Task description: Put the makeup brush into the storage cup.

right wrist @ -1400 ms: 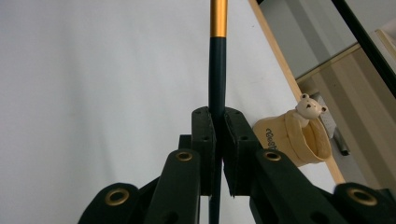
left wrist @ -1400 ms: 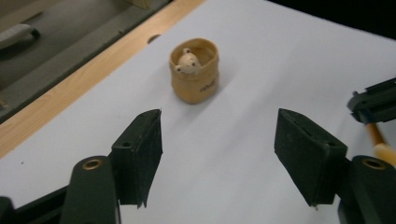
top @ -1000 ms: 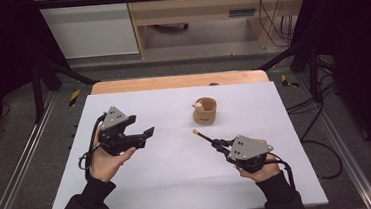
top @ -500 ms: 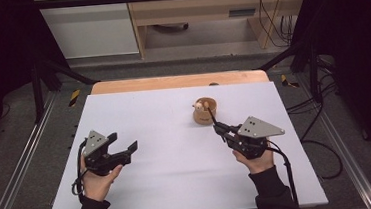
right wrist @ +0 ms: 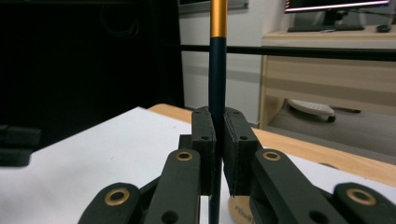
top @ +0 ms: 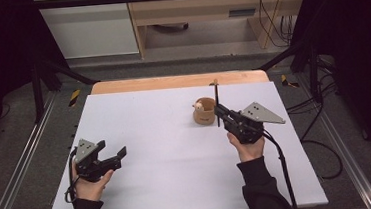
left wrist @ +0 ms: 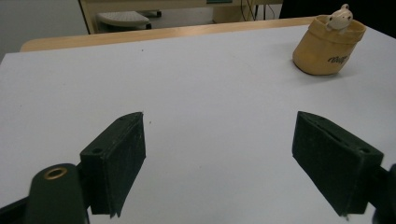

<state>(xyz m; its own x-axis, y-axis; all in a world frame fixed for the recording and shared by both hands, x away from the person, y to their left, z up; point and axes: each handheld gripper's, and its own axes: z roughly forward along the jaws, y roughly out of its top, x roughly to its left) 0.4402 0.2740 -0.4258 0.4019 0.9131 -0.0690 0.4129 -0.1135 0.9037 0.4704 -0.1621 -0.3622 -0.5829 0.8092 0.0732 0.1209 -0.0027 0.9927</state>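
Over white table (top: 166,136), right tongs (right wrist: 218,140) clamp pen (right wrist: 217,70); left tongs (left wrist: 219,158) gape.

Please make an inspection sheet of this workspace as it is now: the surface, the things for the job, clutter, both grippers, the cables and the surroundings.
Surface: white table, wooden strip at its far edge.
Job's things: tan cup with a small figure at its rim, upright; dark pen with a gold band, held upright beside the cup.
Clutter: nothing seen.
Grippers: left gripper open, holds nothing, low over the table; right gripper shut on the pen.
Cables: one trails from each gripper; more lie on the floor at right.
Surroundings: wooden furniture behind, dark frame rails.
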